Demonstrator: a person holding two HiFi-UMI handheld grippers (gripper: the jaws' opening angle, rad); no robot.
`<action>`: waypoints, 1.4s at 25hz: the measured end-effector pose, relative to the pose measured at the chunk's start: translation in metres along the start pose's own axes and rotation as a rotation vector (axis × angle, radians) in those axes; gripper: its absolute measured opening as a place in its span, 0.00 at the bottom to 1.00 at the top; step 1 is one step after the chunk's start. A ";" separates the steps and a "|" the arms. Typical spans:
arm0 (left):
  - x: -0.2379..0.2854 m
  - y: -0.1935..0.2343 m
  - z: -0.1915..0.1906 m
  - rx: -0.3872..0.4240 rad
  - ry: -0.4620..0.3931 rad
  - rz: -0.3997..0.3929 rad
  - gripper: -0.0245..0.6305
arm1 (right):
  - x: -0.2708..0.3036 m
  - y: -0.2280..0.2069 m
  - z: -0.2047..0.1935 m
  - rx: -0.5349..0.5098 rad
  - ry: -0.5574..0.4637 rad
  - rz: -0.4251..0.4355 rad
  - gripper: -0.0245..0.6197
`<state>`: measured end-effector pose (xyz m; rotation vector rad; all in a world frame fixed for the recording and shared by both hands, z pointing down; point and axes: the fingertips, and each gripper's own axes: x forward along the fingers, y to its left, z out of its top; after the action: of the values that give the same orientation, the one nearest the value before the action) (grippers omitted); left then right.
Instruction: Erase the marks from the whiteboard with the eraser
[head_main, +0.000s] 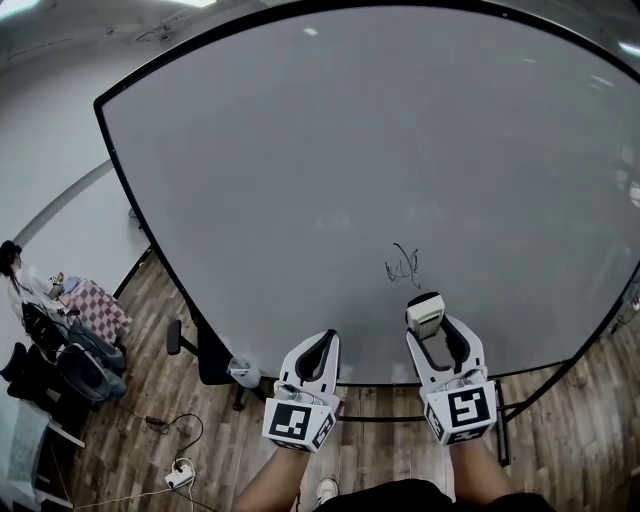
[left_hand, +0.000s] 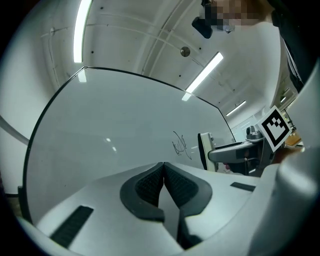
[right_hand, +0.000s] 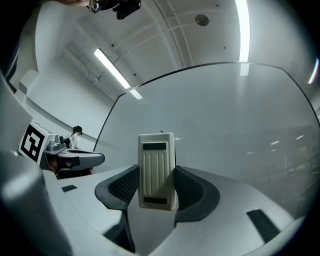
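Closest to us, our right gripper is clenched on the whiteboard eraser. Its two padded jaws press the eraser's long sides, and the ribbed back faces the camera. Most of the eraser stands clear above the jaws, so only its lower part is pinched. Our left gripper has its jaws pressed together on nothing and hangs below and to the left of the scribble.

The eraser sits just below that scribble, near the whiteboard. We cannot tell whether its wiping face touches the surface yet. The scribble is small, a knot of thin black strokes low on the board, with bare board all around it.

The main risk, as we judge it, is the grip. Pushing the tall, unsupported top of the eraser into the board could lever it back between the pads, so it tilts or slips out. A tilted face would wipe with one edge only and leave streaks or the thin outer tails of the scribble. The board looks to stand on a frame below the scribble, so a hard push might shift it, and our left gripper is not bracing it.
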<state>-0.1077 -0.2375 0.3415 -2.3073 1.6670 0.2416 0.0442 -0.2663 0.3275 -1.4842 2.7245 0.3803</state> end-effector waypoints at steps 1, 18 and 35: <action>0.002 0.006 -0.001 0.001 -0.004 -0.015 0.07 | 0.005 0.003 0.002 -0.005 0.000 -0.017 0.42; 0.021 0.075 -0.004 -0.036 -0.044 -0.215 0.07 | 0.107 0.061 0.028 -0.110 0.066 -0.214 0.42; 0.028 0.063 -0.002 -0.032 -0.064 -0.209 0.07 | 0.092 0.029 0.029 -0.048 0.042 -0.237 0.42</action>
<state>-0.1587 -0.2819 0.3271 -2.4473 1.3883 0.2957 -0.0331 -0.3211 0.2930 -1.8208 2.5444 0.4123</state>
